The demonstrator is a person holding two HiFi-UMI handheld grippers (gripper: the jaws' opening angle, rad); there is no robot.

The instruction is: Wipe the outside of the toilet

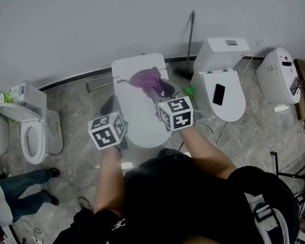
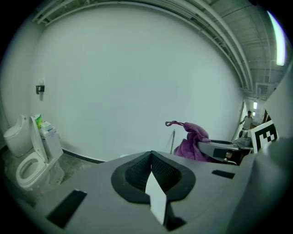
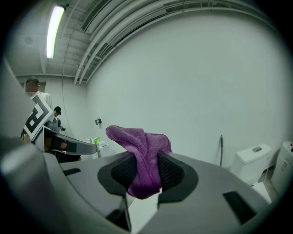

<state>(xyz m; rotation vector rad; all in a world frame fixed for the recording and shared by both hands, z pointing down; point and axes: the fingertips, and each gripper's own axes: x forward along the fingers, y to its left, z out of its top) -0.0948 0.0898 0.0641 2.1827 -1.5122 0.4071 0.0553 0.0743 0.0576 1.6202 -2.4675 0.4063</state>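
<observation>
The white toilet (image 1: 143,117) with its lid down stands straight ahead in the head view. A purple cloth (image 1: 148,80) hangs over its tank end, and my right gripper (image 1: 163,90) is shut on it. In the right gripper view the cloth (image 3: 143,153) is pinched between the black pads and bunches up above them. My left gripper (image 1: 110,105) hovers at the toilet's left side. Its jaws (image 2: 151,170) are shut with nothing between them. From the left gripper view the cloth (image 2: 192,141) shows to the right, in front of the bare wall.
Another toilet (image 1: 35,135) with its lid up stands at the left, bottles (image 1: 7,97) on its tank. A toilet (image 1: 224,88) at the right has a black phone (image 1: 218,94) on its lid. A long handle (image 1: 190,37) leans on the wall. A person's legs (image 1: 21,190) are at lower left.
</observation>
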